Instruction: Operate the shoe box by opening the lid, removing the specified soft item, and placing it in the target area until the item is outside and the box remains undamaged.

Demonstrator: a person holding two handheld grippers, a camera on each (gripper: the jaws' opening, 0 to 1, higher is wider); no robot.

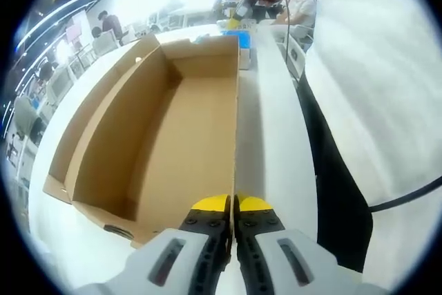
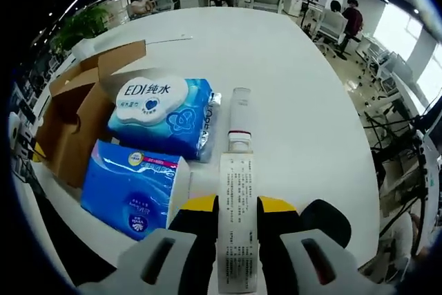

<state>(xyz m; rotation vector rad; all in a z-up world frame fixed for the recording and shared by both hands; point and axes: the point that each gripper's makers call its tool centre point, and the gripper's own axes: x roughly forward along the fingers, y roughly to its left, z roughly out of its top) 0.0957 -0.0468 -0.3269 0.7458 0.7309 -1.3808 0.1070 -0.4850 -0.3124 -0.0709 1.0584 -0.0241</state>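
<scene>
In the left gripper view, the left gripper [image 1: 233, 205] has its jaws together, pinching the near wall of the open brown cardboard shoe box [image 1: 173, 129] on the white tabletop [image 1: 273, 122]. In the right gripper view, the right gripper [image 2: 237, 208] is clamped on a long white tube [image 2: 237, 191], its long axis pointing straight ahead, held outside the box beside a blue tissue pack [image 2: 135, 188] and a blue wet-wipes pack [image 2: 166, 115].

A: Where's open room?
B: The brown cardboard shoe box [image 1: 166, 136] lies open and bare inside. The white desk [image 2: 290, 81] stretches free beyond.
A: What blocks?
B: A blue wet-wipes pack [image 2: 166, 115] and blue tissue pack [image 2: 131, 195] crowd beside the box.
</scene>
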